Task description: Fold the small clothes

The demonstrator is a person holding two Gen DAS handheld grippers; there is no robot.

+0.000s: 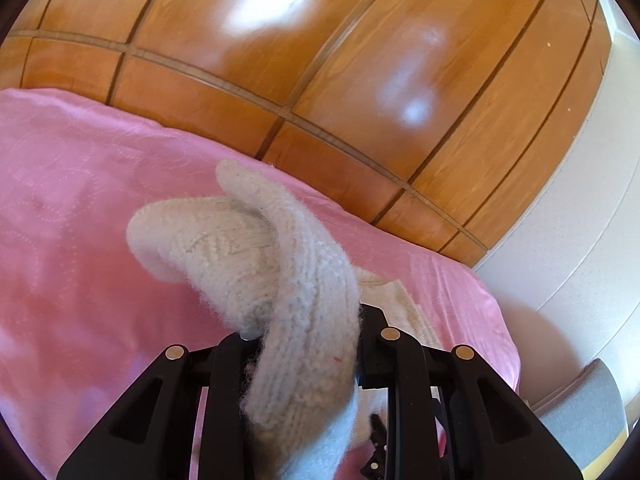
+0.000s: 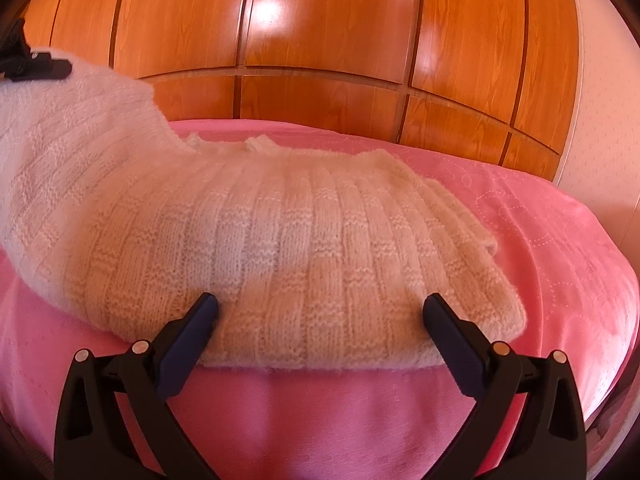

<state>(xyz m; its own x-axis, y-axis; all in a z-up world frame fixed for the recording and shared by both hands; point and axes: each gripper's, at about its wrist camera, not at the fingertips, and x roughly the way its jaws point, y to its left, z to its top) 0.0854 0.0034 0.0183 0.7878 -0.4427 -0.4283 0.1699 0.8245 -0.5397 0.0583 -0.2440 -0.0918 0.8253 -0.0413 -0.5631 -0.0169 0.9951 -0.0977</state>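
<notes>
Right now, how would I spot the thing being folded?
Find the pink bedspread before the wooden wardrobe. On it lies a cream knitted sweater, the only woolly thing there, one end lifted by the left tongs.

A cream knit sweater (image 2: 280, 248), patterned in ribbed basket-weave blocks, lies partly folded on a pink bedspread (image 2: 540, 240). Its left end rises off the bed in a lifted flap, while a fuzzy ribbed edge (image 1: 296, 312) curls upward, pinched and raised.
</notes>
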